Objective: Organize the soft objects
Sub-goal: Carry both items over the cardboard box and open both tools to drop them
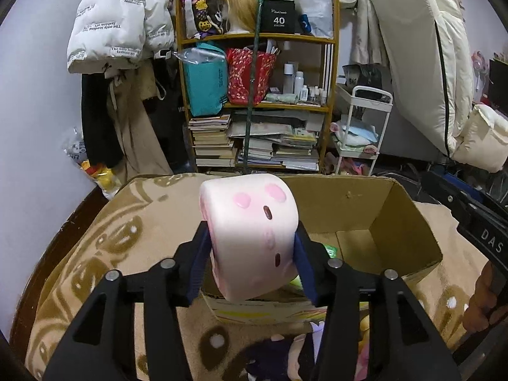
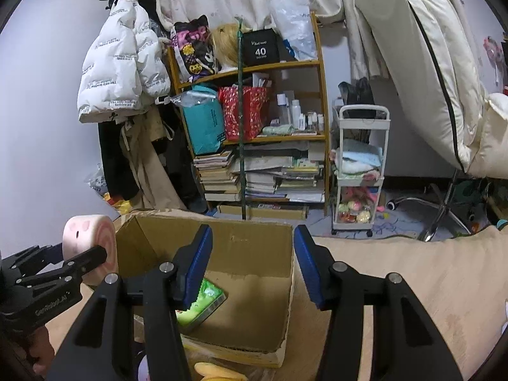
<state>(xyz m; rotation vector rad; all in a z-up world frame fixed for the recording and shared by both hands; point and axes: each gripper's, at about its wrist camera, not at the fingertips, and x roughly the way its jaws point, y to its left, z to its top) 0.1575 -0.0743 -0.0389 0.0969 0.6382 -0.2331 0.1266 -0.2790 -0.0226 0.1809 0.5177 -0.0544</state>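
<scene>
A pink, soft block toy (image 1: 250, 222) with a painted face sits between the blue pads of my left gripper (image 1: 251, 227), which is shut on its sides. It hangs over the near left corner of an open cardboard box (image 1: 365, 206). In the right wrist view the same toy (image 2: 85, 238) and left gripper (image 2: 79, 254) are at the left of the box (image 2: 152, 241). My right gripper (image 2: 253, 233) stands open above the box with nothing between its fingers. A green pack (image 2: 206, 301) lies on the box floor.
The box rests on a beige patterned blanket (image 1: 95, 254). Plush toys (image 1: 270, 349) lie in front of the box, with a yellow soft thing (image 2: 216, 373) near them. Behind stand a full wooden shelf (image 1: 254, 95) and a white trolley (image 2: 358, 174).
</scene>
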